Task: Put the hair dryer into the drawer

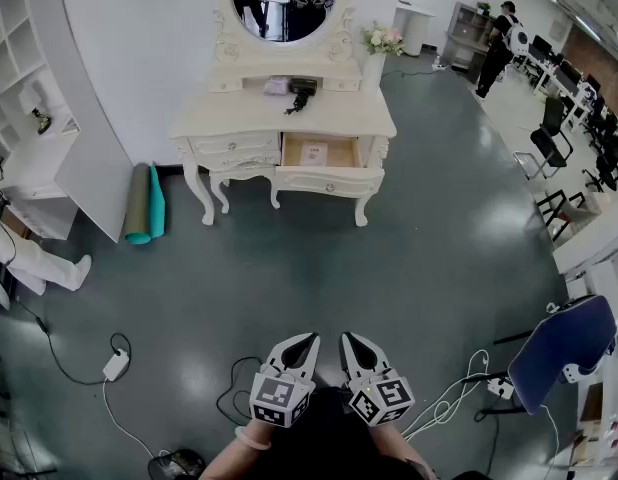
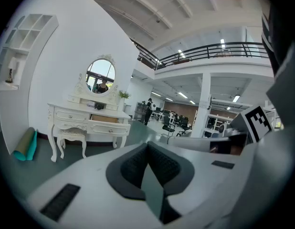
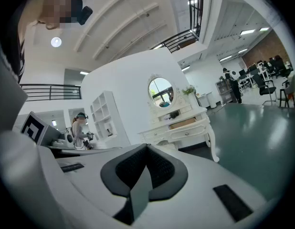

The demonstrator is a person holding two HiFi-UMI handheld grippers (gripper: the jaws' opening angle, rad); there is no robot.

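1. White desk [image 1: 239, 118] stands well ahead across the dark green floor [image 1: 319, 268]. The hair dryer [image 1: 302, 92] lies on its top, toward the back, just under the mirror [image 1: 284, 3].
2. Its drawer [image 1: 327, 179], on the right in the head view, is pulled out, just below & in front of the dryer. Sth pale lies inside; can't tell what.
3. Low in the head view the left tool [image 1: 307, 343] & right tool [image 1: 349, 343] sit side by side. Both have jaws pressed together w/ nothing btw them, and each tool's own view shows the same.
4. Step in hand, as I judge it: the approach. Both tools are well apart from the dryer, w/ the whole stretch of floor btw.
5. To do it well: walk straight at the desk, mind the cables [image 1: 234, 393] by the feet, and point the tools at the desk top.
6. Open one tool's jaws before arriving, not at the last sec.
7. Dryer looks dark. Its handle is prob. the best grip, but it's too small from here to tell which way it lies.
8. Other tool stays free to steady the drawer if needed.
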